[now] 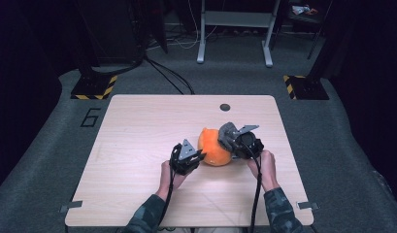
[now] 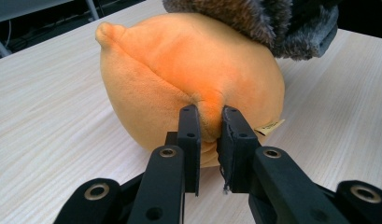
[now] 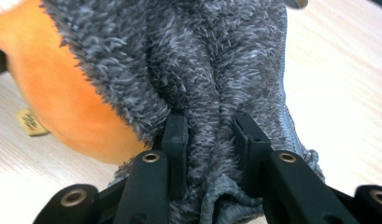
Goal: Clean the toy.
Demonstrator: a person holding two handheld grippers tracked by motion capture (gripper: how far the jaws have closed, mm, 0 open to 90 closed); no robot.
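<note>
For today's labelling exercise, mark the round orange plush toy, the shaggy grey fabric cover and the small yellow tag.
round orange plush toy [image 2: 179,60], left gripper view, upper bulge
shaggy grey fabric cover [image 3: 188,60], right gripper view, middle of pile
small yellow tag [image 3: 30,122], right gripper view, tag's face

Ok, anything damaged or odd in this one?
One small thing: the pad edge on the left tool looks frayed, with a loose thread hanging. Otherwise the orange plush is pinched there, the grey furry cover is bunched in the right tool, as expected.

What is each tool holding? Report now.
Left tool: closed, pinching the orange plush.
Right tool: closed on the grey fuzzy cover.
</note>
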